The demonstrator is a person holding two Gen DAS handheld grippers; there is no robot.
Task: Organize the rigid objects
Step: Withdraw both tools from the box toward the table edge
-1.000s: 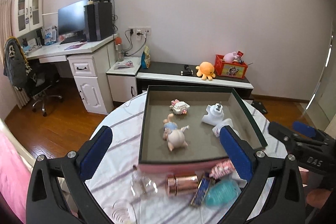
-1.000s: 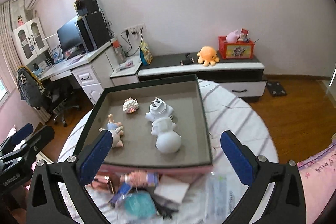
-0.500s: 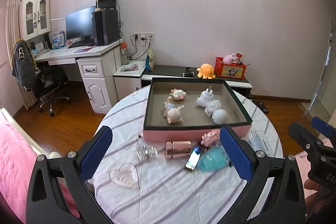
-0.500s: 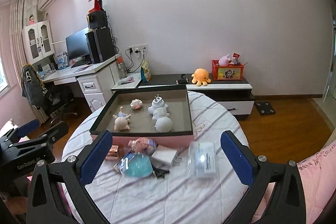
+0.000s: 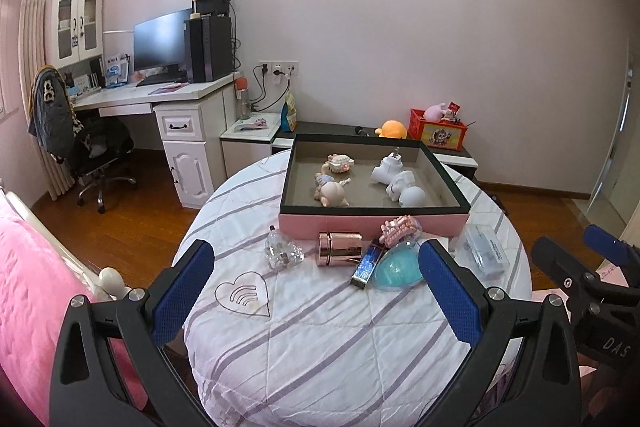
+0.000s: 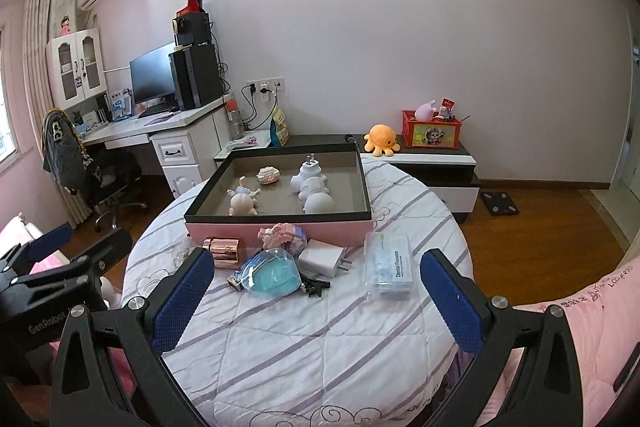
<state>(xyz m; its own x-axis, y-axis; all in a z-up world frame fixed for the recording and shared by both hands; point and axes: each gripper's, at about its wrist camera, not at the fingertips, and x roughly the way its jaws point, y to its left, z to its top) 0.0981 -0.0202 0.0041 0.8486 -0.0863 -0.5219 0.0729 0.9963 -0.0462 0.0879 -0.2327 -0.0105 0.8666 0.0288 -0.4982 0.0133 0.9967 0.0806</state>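
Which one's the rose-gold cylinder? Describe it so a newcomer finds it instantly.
Start at the round table with the striped cloth, then the pink-sided box on it. The rose-gold cylinder lies on its side just in front of the box's front wall, between a clear glass bottle and a blue glitter stick. It is the only shiny metallic item there.

Cluttered table (image 6: 304, 339) (tool (image 6: 316, 303) agape)

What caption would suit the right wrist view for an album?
Open right gripper above a round table, small objects lying before a pink tray of figurines.
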